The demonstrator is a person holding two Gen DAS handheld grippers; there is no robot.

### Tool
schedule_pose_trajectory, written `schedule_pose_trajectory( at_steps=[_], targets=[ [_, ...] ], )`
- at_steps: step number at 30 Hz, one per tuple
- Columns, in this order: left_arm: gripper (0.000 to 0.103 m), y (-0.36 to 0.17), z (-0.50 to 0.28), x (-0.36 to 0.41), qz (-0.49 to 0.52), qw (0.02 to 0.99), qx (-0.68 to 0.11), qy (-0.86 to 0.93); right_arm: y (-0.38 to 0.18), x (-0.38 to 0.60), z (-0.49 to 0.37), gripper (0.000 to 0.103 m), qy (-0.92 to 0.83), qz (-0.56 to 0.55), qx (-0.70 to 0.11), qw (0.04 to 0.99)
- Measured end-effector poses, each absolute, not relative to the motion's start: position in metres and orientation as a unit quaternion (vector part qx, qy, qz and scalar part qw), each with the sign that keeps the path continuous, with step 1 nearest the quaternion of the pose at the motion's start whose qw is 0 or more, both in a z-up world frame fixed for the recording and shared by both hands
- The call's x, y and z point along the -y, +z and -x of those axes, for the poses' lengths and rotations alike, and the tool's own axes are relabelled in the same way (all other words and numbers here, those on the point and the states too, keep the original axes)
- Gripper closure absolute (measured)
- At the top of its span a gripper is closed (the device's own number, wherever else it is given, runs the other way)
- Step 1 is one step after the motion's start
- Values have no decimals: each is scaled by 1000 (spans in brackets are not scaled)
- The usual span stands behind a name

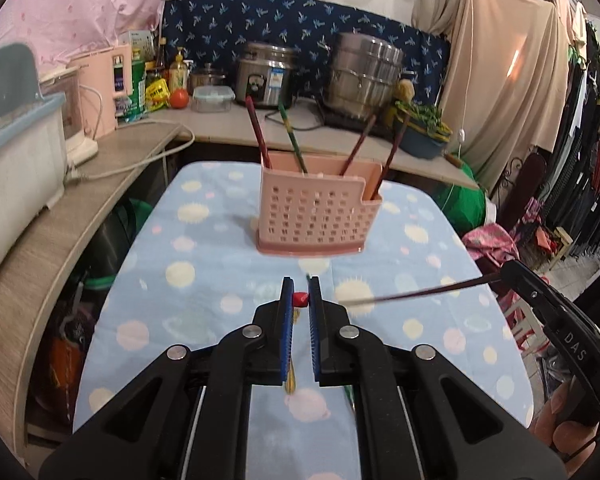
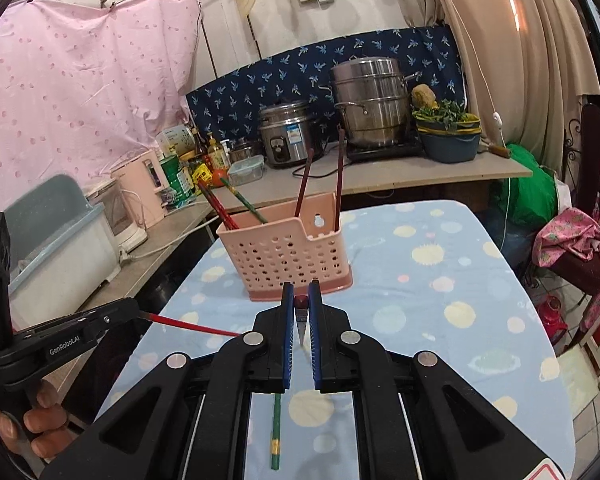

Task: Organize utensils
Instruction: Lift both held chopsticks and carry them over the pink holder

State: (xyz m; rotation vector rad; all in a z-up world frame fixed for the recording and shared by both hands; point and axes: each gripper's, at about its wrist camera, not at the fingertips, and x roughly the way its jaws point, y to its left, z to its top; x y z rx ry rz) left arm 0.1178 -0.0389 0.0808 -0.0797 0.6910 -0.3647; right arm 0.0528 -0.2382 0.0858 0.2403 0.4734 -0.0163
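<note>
table [image 1: 148,264]: blue dotted cloth, basket set toward far edge, centre
basket [image 1: 318,216]: pink, four chopsticks [image 1: 258,136] already stood inside
left gripper [image 1: 300,300]: nearly closed, red chopstick [image 2: 192,325] pinched
right gripper [image 2: 301,304]: closed on dark chopstick [image 1: 416,293]
green chopstick [image 2: 276,432]: lying flat at near edge, not yet picked up
progress: judged past halfway; two held plus one on cloth left

hidden: we are losing the chopsticks' [image 1: 296,148] lower ends inside the pink holder [image 1: 316,216] | blurred: dark chopstick [image 1: 428,291] is smearing (motion) | cut off: fingers [image 2: 46,420] are running past the edge
</note>
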Motion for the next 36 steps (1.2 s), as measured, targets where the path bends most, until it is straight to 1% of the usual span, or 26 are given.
schedule_pose_trajectory(
  at_steps=[8,17,26,30,33,36],
  targets=[
    [96,112,-153,43,51,930,-315,-180,111,247,-86,96,-2,-122,-217,969],
    [96,149,-191,48,59,936,-293,-184,156,261,-123,96,-2,-135,-174,975],
    [96,206,-232,50,64,953,-240,-171,215,271,-167,96,-1,-143,-111,983],
    [96,231,-245,51,64,960,-213,-171,234,273,-189,96,-2,-146,-96,985],
    [96,243,-257,55,60,964,-198,-166,239,272,-209,96,-3,-143,-93,985],
    [96,241,-273,57,61,965,-199,-162,229,269,-228,96,-3,-144,-106,984]
  ],
)
